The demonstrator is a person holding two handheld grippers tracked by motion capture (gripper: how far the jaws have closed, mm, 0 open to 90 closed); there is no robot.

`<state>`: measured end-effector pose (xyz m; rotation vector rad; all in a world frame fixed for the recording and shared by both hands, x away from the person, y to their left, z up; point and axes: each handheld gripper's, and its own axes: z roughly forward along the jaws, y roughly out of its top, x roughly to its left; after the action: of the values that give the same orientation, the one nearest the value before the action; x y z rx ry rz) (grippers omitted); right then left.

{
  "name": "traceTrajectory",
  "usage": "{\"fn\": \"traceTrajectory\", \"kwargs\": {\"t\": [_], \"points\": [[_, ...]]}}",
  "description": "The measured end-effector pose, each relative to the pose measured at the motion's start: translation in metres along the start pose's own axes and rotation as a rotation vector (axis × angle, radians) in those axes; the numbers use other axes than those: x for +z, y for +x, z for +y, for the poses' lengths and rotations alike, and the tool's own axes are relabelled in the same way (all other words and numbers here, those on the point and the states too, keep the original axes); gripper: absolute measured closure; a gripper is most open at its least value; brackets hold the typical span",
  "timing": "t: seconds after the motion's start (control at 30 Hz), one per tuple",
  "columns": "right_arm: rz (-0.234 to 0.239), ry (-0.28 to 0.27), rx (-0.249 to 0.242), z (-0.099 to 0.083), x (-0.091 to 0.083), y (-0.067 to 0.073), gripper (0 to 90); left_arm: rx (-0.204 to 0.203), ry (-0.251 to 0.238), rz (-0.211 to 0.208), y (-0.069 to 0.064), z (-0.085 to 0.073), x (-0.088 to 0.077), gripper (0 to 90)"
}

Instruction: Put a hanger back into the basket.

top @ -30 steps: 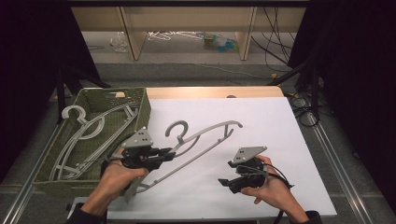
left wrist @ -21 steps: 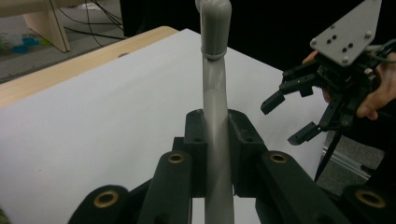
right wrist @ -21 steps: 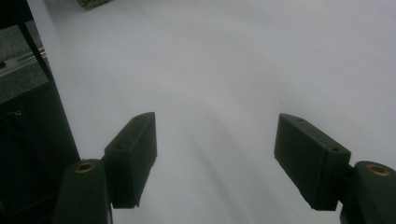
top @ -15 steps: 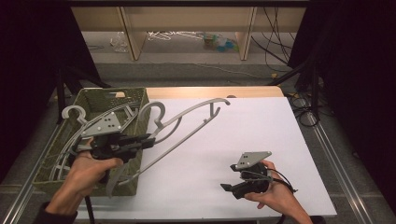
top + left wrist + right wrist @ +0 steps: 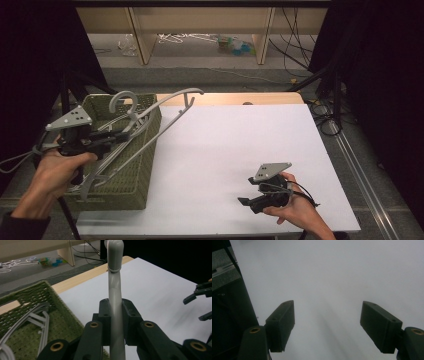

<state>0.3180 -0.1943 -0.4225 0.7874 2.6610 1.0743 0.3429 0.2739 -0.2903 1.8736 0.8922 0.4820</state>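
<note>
White tabletop (image 5: 240,150) from above: our left gripper (image 5: 112,137) carries the grey plastic hanger (image 5: 150,112) over the green basket (image 5: 135,185). Left gripper view: jaws clamp its stiff, light, slick bar (image 5: 115,315). Right gripper view: the right gripper (image 5: 328,325) gapes empty.

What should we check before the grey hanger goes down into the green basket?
1. Left gripper shut on the grey hanger: ok.
2. Hanger over the green basket: partly, its far end sticks out past the rim: not ok.
3. Room in the basket beside the other hangers lying there: cannot tell.
4. Right gripper open, holding nothing, over the white table: ok.
5. Right gripper well away from the basket: ok.
</note>
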Motion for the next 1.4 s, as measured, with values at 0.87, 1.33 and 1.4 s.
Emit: {"fn": "traceTrajectory", "kwargs": {"t": [0.87,1.33,1.4], "points": [[0.012,0.017,0.009,-0.001,-0.001,-0.002,28.8,0.007,0.025,0.184,0.076,-0.027,-0.014,79.0],[0.009,0.004,0.001,-0.002,0.0,-0.002,28.8,-0.026,0.068,0.223,0.095,-0.051,-0.012,79.0],[0.01,0.011,0.001,-0.002,0.0,-0.003,28.8,-0.024,0.076,0.22,0.097,-0.055,-0.011,79.0]]}}
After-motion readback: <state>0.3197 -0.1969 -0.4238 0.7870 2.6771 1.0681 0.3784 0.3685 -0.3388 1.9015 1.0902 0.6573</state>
